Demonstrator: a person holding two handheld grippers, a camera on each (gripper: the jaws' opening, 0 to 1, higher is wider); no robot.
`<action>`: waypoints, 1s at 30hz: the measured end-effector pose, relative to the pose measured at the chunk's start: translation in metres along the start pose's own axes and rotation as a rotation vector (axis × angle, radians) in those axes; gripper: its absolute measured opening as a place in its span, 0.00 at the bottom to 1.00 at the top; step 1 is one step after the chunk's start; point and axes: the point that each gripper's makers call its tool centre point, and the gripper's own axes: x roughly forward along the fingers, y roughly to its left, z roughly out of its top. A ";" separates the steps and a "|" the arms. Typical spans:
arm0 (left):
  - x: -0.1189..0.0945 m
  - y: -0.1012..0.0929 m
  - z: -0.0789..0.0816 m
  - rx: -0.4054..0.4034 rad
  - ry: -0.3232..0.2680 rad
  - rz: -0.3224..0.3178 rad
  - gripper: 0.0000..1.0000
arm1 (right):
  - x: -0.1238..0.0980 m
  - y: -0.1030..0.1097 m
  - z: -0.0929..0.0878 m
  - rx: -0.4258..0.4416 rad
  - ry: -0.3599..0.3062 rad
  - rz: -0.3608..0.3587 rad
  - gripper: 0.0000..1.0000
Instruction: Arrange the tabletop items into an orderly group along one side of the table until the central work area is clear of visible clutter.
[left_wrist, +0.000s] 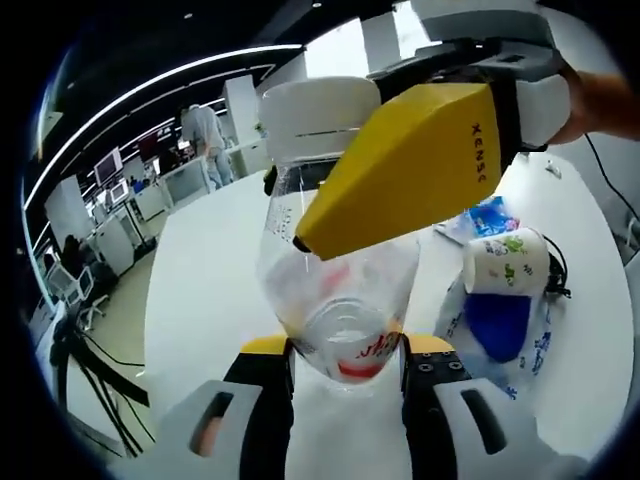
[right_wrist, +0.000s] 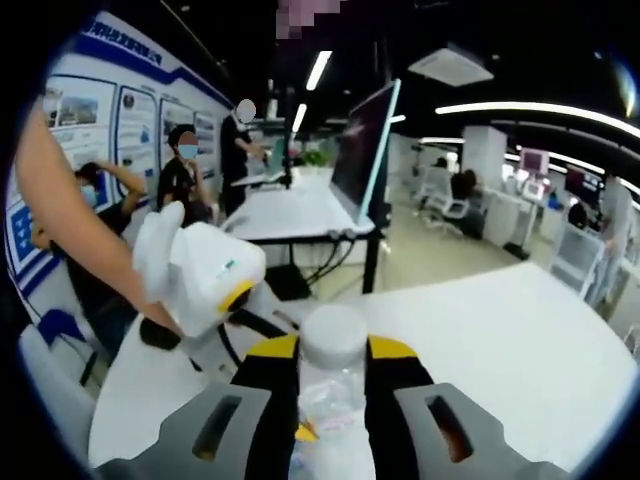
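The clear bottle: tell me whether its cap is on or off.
On. A white cap tops the clear bottle, between the right gripper's fingers.

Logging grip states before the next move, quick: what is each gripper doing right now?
Left gripper: shut on the base of the clear plastic bottle.
Right gripper: shut on the same bottle's white cap.

I see a clear bottle (left_wrist: 335, 290) with a red label, my yellow-tipped right gripper (left_wrist: 300, 243) on it, a green-printed white cup (left_wrist: 505, 262), blue bag (left_wrist: 497, 325), white table (left_wrist: 215, 260).
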 end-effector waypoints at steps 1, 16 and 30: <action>0.001 0.004 -0.001 0.001 0.007 0.002 0.41 | 0.001 0.000 0.000 -0.001 0.001 -0.002 0.19; 0.014 0.031 -0.004 -0.025 0.021 0.013 0.42 | 0.026 -0.023 0.004 0.054 -0.003 -0.093 0.20; 0.017 0.038 -0.005 -0.049 0.014 0.012 0.40 | 0.032 -0.035 0.006 0.046 -0.038 -0.210 0.20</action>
